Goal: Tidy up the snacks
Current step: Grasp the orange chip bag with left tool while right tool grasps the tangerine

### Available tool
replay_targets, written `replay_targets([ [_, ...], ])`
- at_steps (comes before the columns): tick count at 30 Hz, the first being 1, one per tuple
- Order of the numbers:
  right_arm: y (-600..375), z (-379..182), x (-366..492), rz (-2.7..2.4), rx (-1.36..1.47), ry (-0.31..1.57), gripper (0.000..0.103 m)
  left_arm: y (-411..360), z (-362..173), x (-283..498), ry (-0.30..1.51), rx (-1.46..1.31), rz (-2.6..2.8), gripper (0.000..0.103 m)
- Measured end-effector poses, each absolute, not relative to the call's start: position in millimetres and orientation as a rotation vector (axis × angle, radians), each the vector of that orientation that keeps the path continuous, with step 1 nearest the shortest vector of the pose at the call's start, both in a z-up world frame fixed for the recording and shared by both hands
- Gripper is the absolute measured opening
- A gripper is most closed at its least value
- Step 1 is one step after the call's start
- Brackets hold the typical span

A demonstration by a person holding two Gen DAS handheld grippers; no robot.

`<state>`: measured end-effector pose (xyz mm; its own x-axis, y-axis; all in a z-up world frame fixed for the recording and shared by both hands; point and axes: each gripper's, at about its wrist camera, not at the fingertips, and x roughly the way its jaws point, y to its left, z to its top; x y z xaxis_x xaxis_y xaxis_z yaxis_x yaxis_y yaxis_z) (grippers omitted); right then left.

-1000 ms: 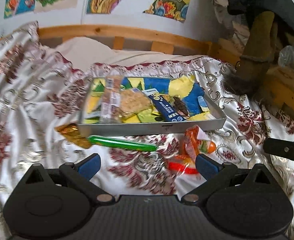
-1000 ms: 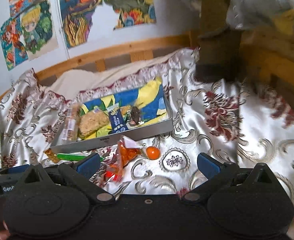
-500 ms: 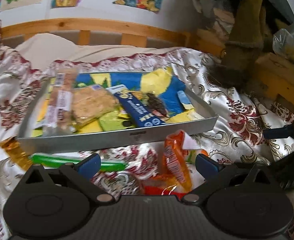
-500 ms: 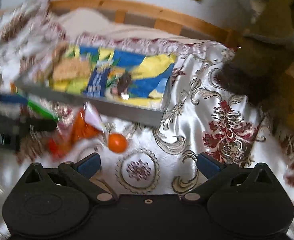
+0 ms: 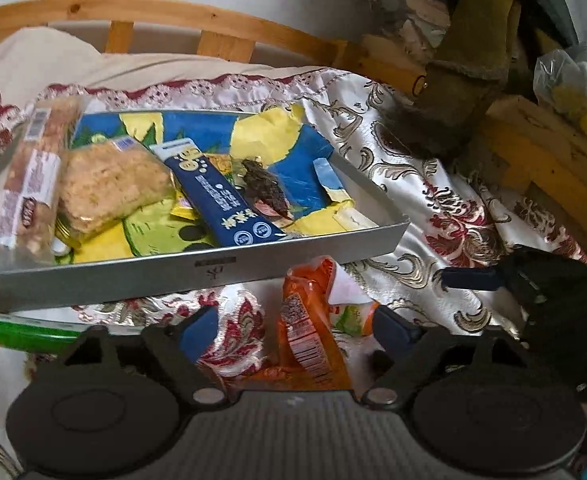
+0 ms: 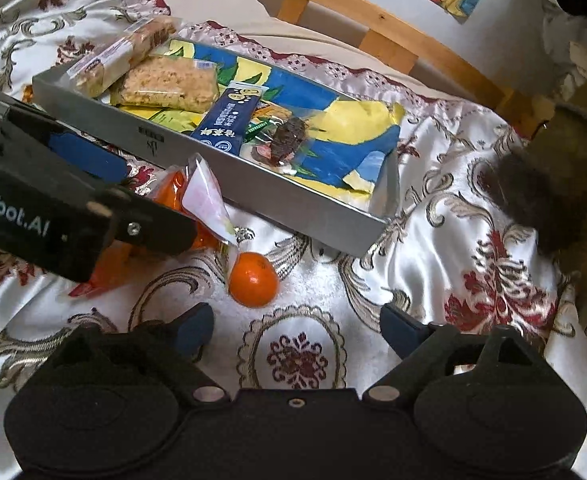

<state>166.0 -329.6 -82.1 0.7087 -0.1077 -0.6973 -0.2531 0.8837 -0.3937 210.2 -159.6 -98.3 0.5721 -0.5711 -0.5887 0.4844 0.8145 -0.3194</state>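
Straddling orange packet [image 5: 309, 344] with left gripper [image 5: 295, 324], jaws wide open, nothing held. Right gripper [image 6: 297, 328] also open, near orange [image 6: 252, 279]. Best to pinch packet mid-body, lift clear over tray [image 5: 133, 276] wall.

Bed [image 6: 433, 240]: tray [image 6: 293, 200], orange [image 6: 253, 279], prob. wrappers [image 5: 313, 340].

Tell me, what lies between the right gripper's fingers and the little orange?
Only bare patterned bedcloth: in the right wrist view the open right gripper sits just short of the orange, nothing between.

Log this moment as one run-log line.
left gripper: open, around orange packet | right gripper: open, near orange | tray: holds snacks
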Motion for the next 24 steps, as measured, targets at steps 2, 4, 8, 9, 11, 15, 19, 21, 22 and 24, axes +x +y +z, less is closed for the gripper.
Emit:
replay_targets([
  [2, -328, -85, 169, 0.090, -0.509, 0.773, 0.081, -163, -100, 211, 0.743, -0.115, -0.638, 0.072],
  [4, -326, -88, 172, 0.099, -0.525, 0.763, 0.076, -168, -101, 210, 0.748, -0.087, -0.648, 0.064],
  [8, -321, -91, 175, 0.128, -0.550, 0.763, 0.055, -174, -106, 209, 0.763, -0.058, -0.640, 0.042],
  [9, -320, -92, 176, 0.137, -0.544, 0.772, 0.050, -174, -107, 209, 0.769, -0.066, -0.642, 0.040],
  [11, -315, -93, 179, 0.148, -0.539, 0.790, 0.036, -175, -108, 206, 0.761, -0.058, -0.632, 0.038],
  [15, -305, -94, 180, 0.147, -0.575, 0.808, 0.032, -174, -106, 202, 0.743, -0.048, -0.618, 0.035],
  [19, -303, -89, 177, 0.138, -0.570, 0.823, 0.031, -168, -103, 201, 0.752, -0.092, -0.621, 0.033],
  [21, -303, -85, 172, 0.135, -0.554, 0.831, 0.031, -166, -100, 197, 0.752, -0.101, -0.628, 0.033],
  [22, -303, -82, 169, 0.134, -0.551, 0.832, 0.031, -166, -98, 195, 0.750, -0.107, -0.629, 0.032],
  [24, -301, -76, 162, 0.126, -0.557, 0.827, 0.031, -164, -94, 188, 0.742, -0.112, -0.633, 0.032],
])
